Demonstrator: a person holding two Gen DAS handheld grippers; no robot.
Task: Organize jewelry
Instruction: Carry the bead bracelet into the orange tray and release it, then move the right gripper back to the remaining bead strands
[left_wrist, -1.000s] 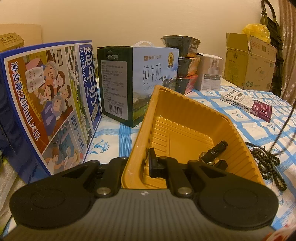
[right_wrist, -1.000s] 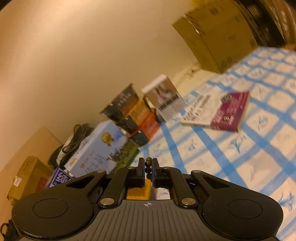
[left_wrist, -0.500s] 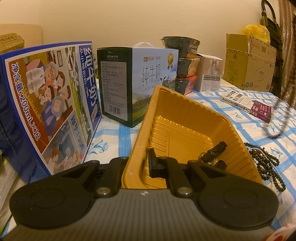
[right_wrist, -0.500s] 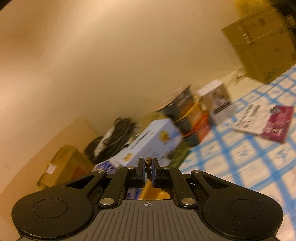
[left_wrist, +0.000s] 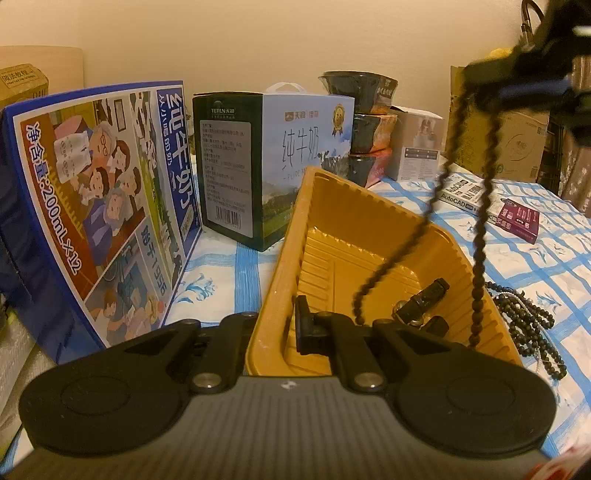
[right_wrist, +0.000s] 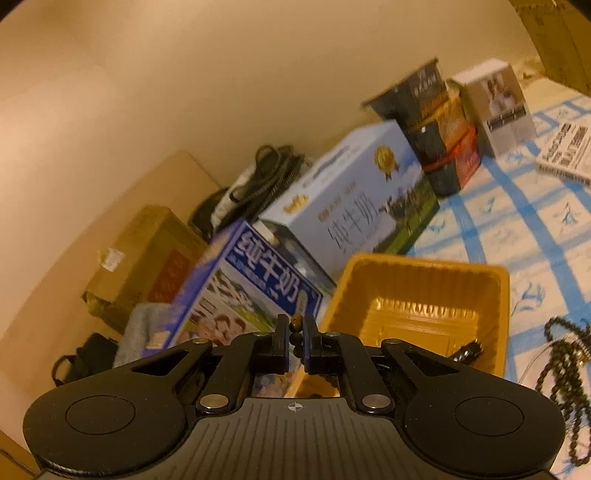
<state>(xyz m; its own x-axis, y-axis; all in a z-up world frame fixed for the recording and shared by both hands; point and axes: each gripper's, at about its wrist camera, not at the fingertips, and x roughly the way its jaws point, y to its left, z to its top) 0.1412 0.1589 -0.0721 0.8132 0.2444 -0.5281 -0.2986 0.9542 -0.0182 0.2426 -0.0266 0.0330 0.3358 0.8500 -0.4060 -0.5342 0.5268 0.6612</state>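
One ribbed yellow plastic tray (left_wrist: 369, 221)

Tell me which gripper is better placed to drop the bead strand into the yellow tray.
Right. The right gripper is shut on the bead strand, which hangs over the yellow tray. The left gripper is clamped on the tray's near rim, steadying it.

Each gripper is matte black: the left gripper (left_wrist: 282, 325) and the right gripper (right_wrist: 294, 343) share a ribbed grey-black base with a small white crosshair mark at its 12 o'clock edge. Round discs bulge at 9 and 3 o'clock. Silver screws pin slim linkage arms running to flat rectangular fingers (right_wrist: 281, 341).
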